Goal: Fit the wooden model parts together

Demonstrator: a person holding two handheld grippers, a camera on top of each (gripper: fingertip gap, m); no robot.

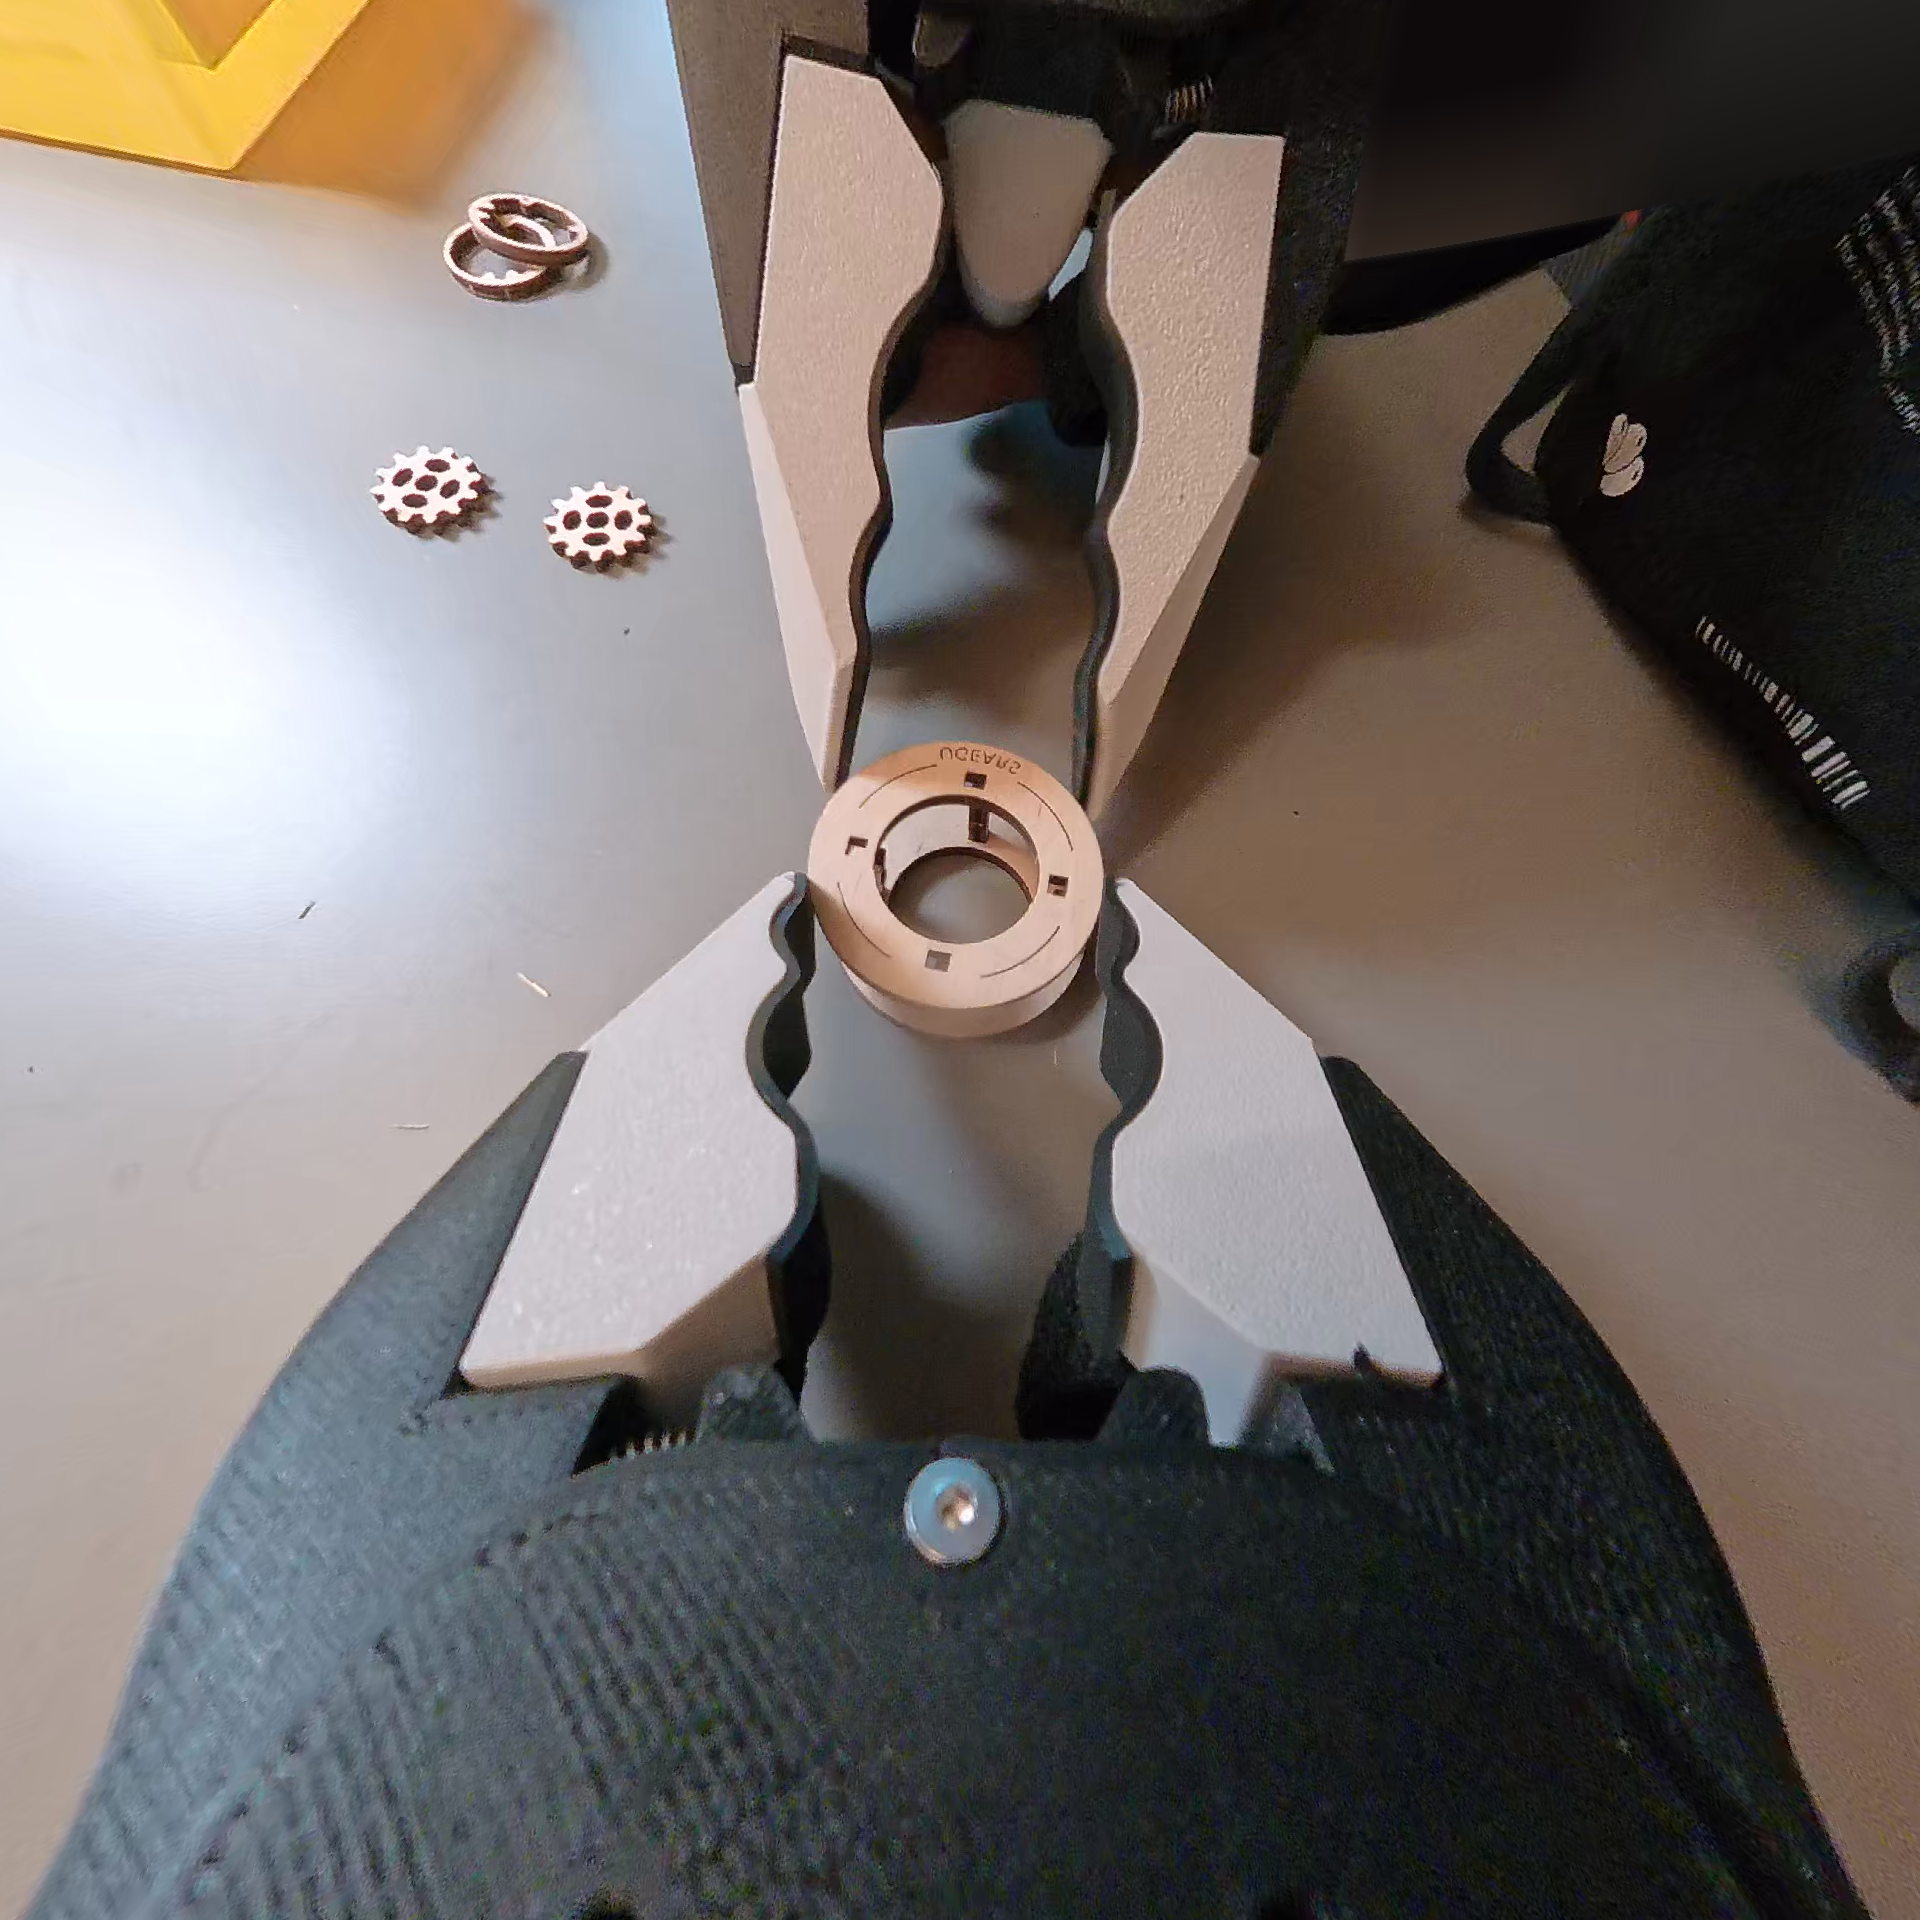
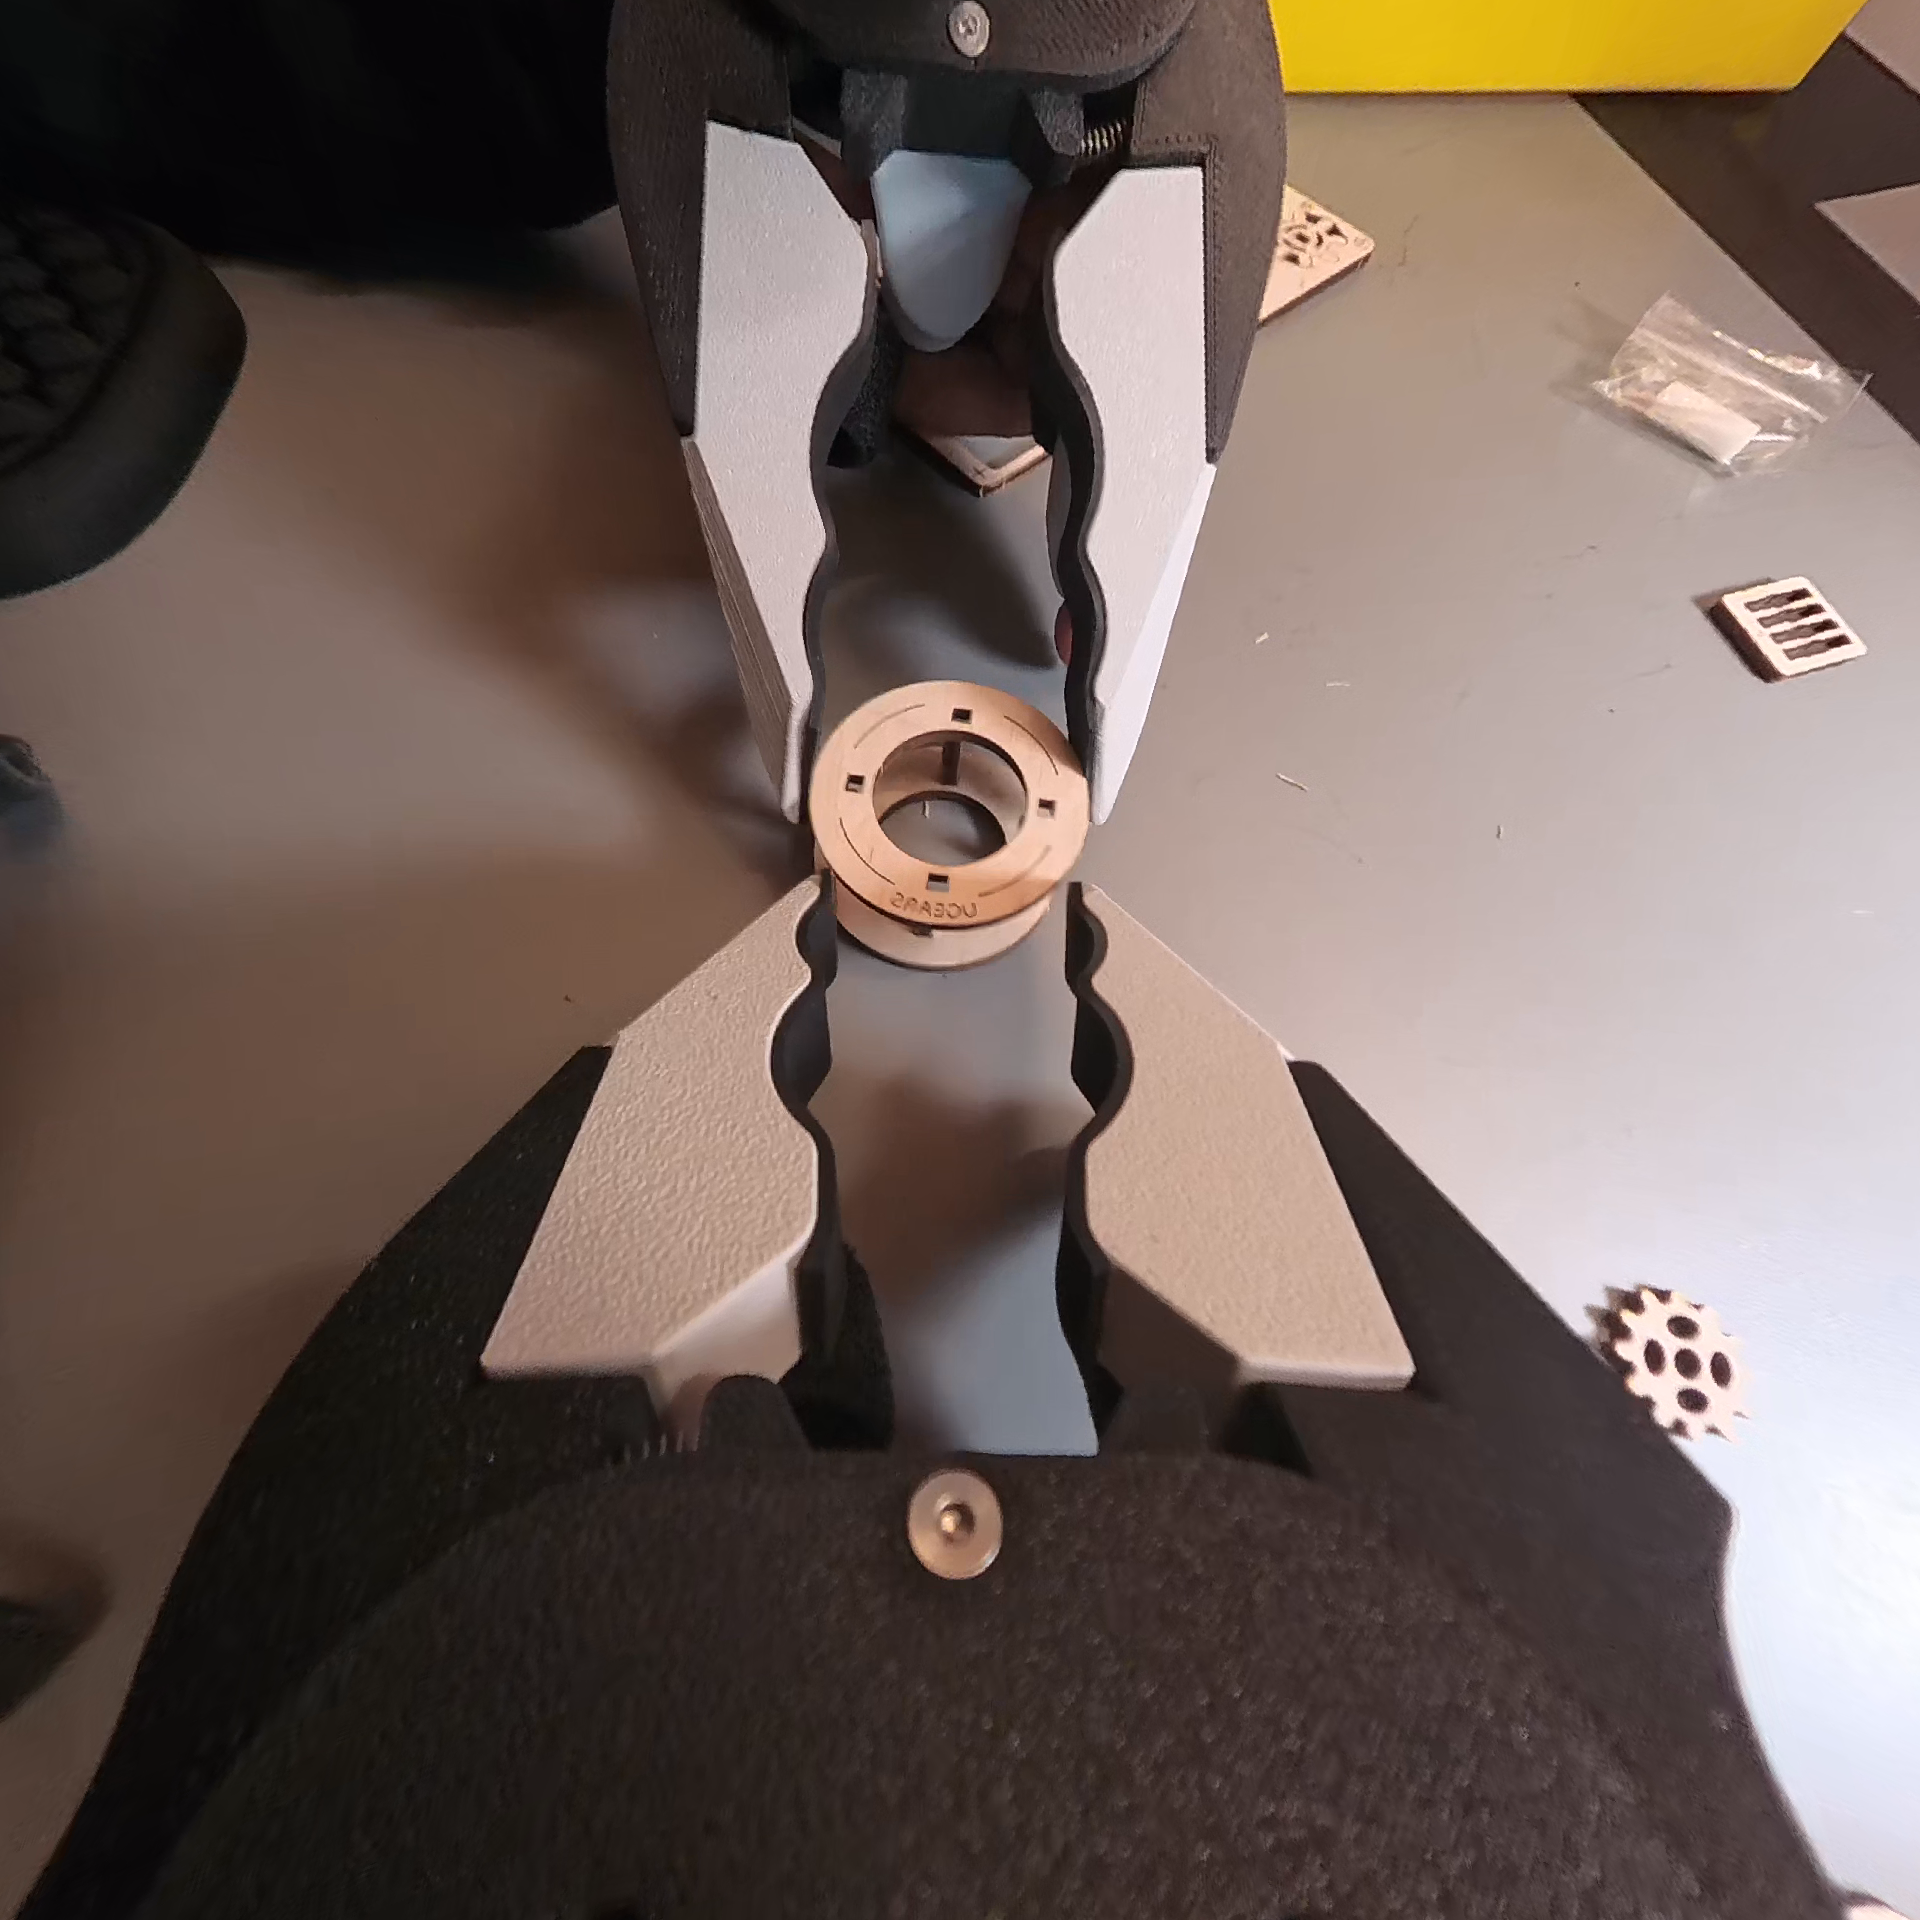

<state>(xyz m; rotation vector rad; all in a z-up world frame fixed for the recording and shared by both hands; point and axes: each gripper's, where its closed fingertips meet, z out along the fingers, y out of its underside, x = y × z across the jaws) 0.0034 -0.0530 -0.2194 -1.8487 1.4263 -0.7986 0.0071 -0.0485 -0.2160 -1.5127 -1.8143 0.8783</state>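
Flanking the wooden ring [image 1: 956,888], both grippers' jaws gape wide, seemingly not gripping it.

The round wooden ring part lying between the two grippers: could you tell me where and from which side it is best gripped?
Grip the wooden ring part across its outer rim, with one finger on each side of the rim. It lies flat on the table with its hollow centre facing up. The left gripper is open and lined up with it, so sliding forward low along the table looks simplest.
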